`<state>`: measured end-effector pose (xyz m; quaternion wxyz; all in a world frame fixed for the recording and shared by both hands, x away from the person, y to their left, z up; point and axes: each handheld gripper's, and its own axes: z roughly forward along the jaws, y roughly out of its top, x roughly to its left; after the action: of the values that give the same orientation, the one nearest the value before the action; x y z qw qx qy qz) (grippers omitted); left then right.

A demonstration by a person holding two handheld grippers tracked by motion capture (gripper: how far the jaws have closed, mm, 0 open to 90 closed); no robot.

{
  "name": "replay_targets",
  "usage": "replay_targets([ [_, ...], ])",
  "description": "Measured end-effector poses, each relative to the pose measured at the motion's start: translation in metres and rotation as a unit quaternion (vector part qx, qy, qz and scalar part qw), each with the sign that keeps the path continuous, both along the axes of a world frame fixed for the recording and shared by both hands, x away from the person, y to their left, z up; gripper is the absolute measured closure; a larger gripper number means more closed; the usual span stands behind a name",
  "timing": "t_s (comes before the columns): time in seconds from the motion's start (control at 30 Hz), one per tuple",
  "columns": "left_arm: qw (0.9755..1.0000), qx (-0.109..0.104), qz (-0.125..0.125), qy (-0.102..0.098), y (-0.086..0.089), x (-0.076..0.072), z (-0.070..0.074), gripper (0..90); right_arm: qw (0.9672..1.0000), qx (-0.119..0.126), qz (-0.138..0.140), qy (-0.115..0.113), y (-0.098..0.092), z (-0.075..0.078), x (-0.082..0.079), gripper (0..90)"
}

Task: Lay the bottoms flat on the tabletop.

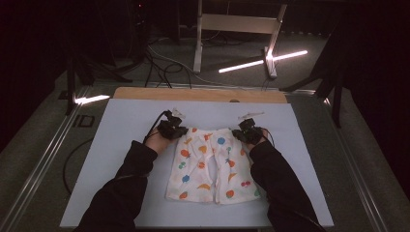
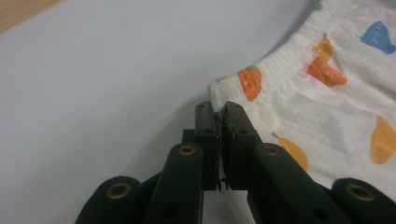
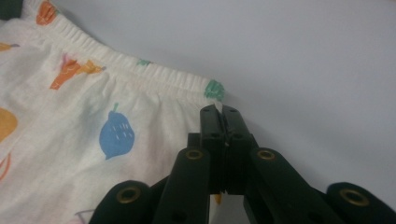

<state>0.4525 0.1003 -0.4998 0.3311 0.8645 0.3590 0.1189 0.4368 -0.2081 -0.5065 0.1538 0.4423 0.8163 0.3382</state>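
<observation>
ITEM 1 — small cream cotton shorts w/ elastic waistband, printed w/ orange, blue, green & red fruit shapes. Lies flat, approx. centre of board, waistband at far edge, two leg openings toward the person. Fabric looks smooth, legs side by side, slight crease down the middle.

ITEM 2 — pale blue-white rectangular work board, on a light wooden table top. Bare apart from the shorts.

ITEM 3 — left gripper, black, two-jaw. Jaws pressed together on the waistband's left corner; in the left gripper view a sliver of cream cloth sits between the tips, beside an orange print. High view puts it at the shorts' top-left corner.

ITEM 4 — right gripper, same type. Jaws pressed together at the waistband's right corner, just by a green print; cloth edge seems nipped between the tips, though the bite is thin & hard to confirm. High view: top-right corner.

NOTE — both corners taken at once, prob. so the waistband stays taut & level; judged as the start of a lift or a fold of the waist toward the hems. Dark sleeves flank the garment, leaving it unobstructed. Risk: shallow pinch on elastic could slip.
</observation>
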Motion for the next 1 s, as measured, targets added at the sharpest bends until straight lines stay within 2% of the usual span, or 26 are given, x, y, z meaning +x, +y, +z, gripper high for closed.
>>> replay_targets([
  [0.07, 1.0, -0.005, 0.002, -0.002, 0.0, 0.008, 0.002, 86.4, 1.0, 0.001, -0.005, -0.003, 0.001, 0.003, 0.006, 89.8],
  [0.33, 0.9998, 0.001, 0.012, -0.016, -0.007, 0.033, 0.001, 86.3, 0.9997, -0.003, -0.021, -0.009, -0.001, 0.009, 0.028, 89.8],
  [0.37, 0.9998, 0.0, 0.014, -0.017, -0.008, 0.035, 0.001, 86.3, 0.9995, -0.006, -0.028, -0.011, -0.002, 0.01, 0.036, 89.8],
  [0.5, 0.9996, -0.009, 0.02, -0.019, -0.011, 0.041, 0.0, 86.1, 0.9993, -0.008, -0.037, -0.009, -0.002, 0.011, 0.046, 89.6],
  [0.53, 0.9991, -0.023, 0.031, -0.016, -0.012, 0.044, 0.0, 86.1, 0.9991, -0.01, -0.04, -0.009, -0.003, 0.012, 0.049, 89.6],
  [0.57, 0.9991, -0.024, 0.033, -0.013, -0.013, 0.045, -0.001, 86.1, 0.9988, -0.007, -0.048, -0.009, -0.004, 0.013, 0.052, 89.6],
  [0.6, 0.9992, -0.022, 0.031, -0.012, -0.014, 0.046, -0.002, 86.0, 0.9986, -0.002, -0.053, -0.008, -0.004, 0.013, 0.054, 89.5],
  [0.67, 0.9994, -0.005, 0.033, -0.012, -0.018, 0.047, -0.003, 85.4, 0.9984, -0.006, -0.056, -0.005, -0.005, 0.013, 0.057, 88.1],
  [0.7, 0.9992, -0.002, 0.038, -0.014, -0.018, 0.048, -0.003, 84.7, 0.9982, -0.01, -0.058, -0.003, -0.006, 0.013, 0.058, 81.7],
  [0.73, 0.9989, -0.008, 0.044, -0.018, -0.018, 0.047, -0.003, 82.0, 0.998, -0.014, -0.061, -0.003, -0.006, 0.013, 0.059, 73.5],
  [0.83, 0.998, 0.001, 0.061, -0.015, -0.019, 0.048, -0.001, 44.4, 0.9976, -0.009, -0.069, 0.003, -0.008, 0.014, 0.06, 55.4],
  [0.87, 0.998, 0.003, 0.062, -0.011, -0.019, 0.048, 0.0, 35.8, 0.9975, -0.011, -0.07, 0.001, -0.009, 0.015, 0.059, 49.5],
  [0.97, 0.9984, -0.011, 0.055, -0.005, -0.017, 0.045, 0.002, 16.3, 0.9978, 0.001, -0.066, -0.001, -0.011, 0.017, 0.056, 36.3],
  [1.0, 0.9983, -0.015, 0.056, -0.006, -0.016, 0.044, 0.003, 12.5, 0.9981, 0.003, -0.062, 0.003, -0.011, 0.017, 0.055, 33.7],
])
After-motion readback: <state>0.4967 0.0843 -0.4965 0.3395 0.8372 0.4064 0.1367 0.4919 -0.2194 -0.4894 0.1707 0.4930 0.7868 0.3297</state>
